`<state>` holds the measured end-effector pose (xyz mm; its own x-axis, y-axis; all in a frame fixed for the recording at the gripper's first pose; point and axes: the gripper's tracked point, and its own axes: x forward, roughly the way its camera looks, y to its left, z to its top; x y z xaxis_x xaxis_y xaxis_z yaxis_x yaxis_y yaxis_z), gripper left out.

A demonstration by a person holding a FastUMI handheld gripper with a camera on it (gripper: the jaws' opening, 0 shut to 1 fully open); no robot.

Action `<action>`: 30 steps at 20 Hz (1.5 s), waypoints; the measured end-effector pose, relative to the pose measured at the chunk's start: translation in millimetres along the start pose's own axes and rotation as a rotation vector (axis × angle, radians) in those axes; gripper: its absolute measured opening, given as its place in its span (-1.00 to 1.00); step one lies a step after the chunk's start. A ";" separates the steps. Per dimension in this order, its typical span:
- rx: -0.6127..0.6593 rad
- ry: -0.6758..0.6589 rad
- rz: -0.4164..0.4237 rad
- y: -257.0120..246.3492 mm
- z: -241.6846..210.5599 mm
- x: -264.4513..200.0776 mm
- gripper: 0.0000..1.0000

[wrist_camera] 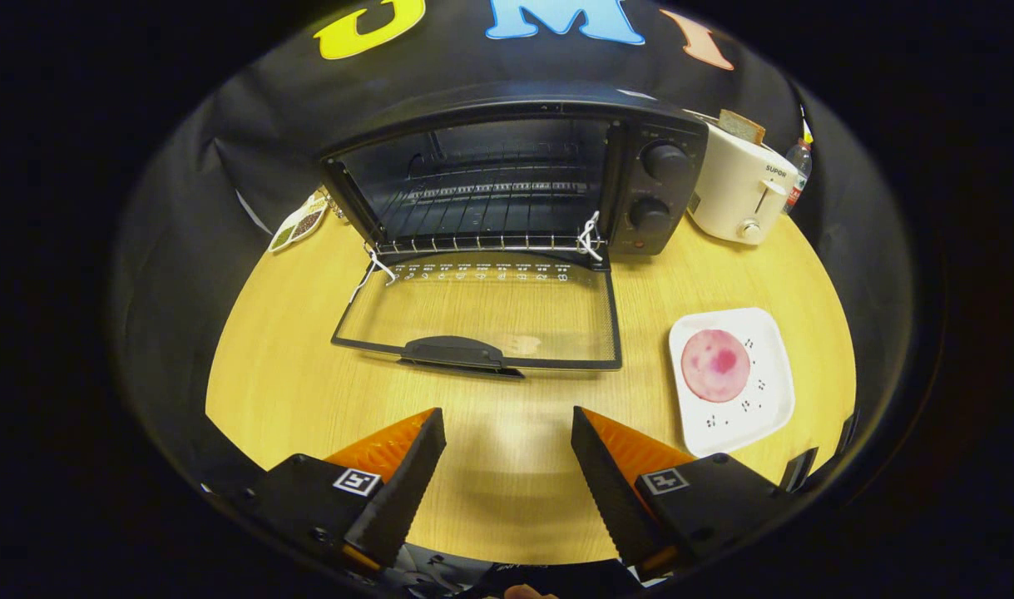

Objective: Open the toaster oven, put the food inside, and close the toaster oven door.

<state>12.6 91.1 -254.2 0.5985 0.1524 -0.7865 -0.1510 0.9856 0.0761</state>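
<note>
A black toaster oven point(640, 166) stands at the back of the round wooden table point(274, 366). Its glass door point(482, 312) is folded all the way down flat on the table, handle point(452, 351) toward me, and the wire rack point(482, 212) inside is bare. A pink round slice of food point(715, 364) lies on a white square plate point(764, 399), to the right of the door and ahead of the right finger. My gripper point(507, 428) is open over the table's near edge, a short way in front of the door handle, with nothing between its fingers.
A white pop-up toaster point(744, 187) with a slice of bread point(741, 126) in it stands right of the oven, and a small bottle point(798, 166) behind it. A small divided dish point(299, 223) of seeds lies left of the oven. Black cloth surrounds the table.
</note>
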 end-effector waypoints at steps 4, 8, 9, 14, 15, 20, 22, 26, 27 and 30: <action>-0.108 -0.056 -0.054 -41.7 8.9 -26.1 0.96; -0.181 -0.103 -0.085 -84.8 21.6 -52.1 0.96; -0.192 -0.119 -0.096 -97.9 26.8 -56.0 0.96; -0.195 -0.090 -0.072 -147.5 30.4 -62.9 0.95; -0.175 -0.082 -0.071 -159.7 31.0 -60.2 0.95; -0.133 0.019 -0.072 -218.2 28.4 -28.7 0.95; -0.127 0.052 -0.065 -237.2 27.7 -17.4 0.95; -0.142 0.139 -0.041 -270.8 16.3 11.7 0.95; -0.147 0.171 -0.036 -276.4 11.1 18.7 0.95; -0.138 0.213 -0.011 -281.4 6.9 29.8 0.96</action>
<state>78.3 -181.2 -294.8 0.4240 0.1089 -0.8991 -0.2605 0.9655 -0.0059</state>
